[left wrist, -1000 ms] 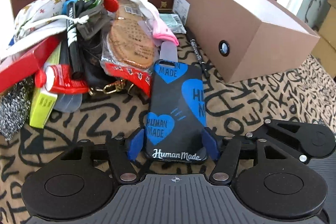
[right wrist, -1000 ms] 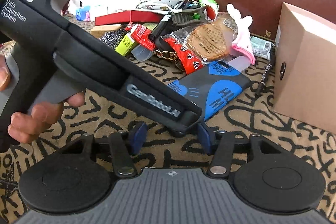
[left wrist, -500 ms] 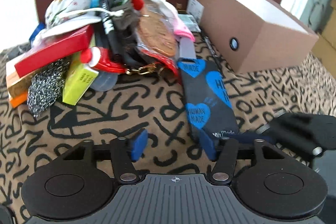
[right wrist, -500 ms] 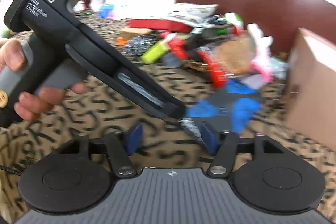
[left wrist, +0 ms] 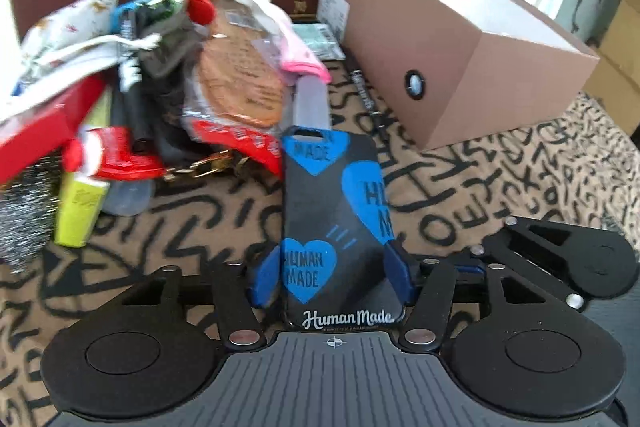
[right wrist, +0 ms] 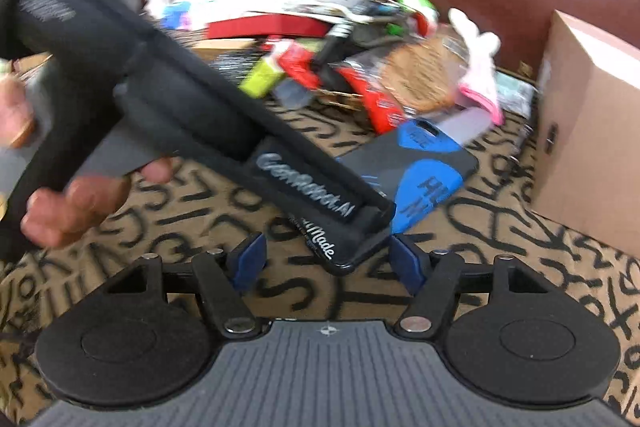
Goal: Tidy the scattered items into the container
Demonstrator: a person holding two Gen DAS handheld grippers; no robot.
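Half a second ago the phone case lay right of the left gripper; now it sits between those jaws, which have just been closing and grasp its near end. Beside it, the right gripper has just been widening, released, the case's corner between its fingers. Farther right stands the brown box, far left the clutter pile.

L gripper jaws closing round phone case; R gripper opening, empty.
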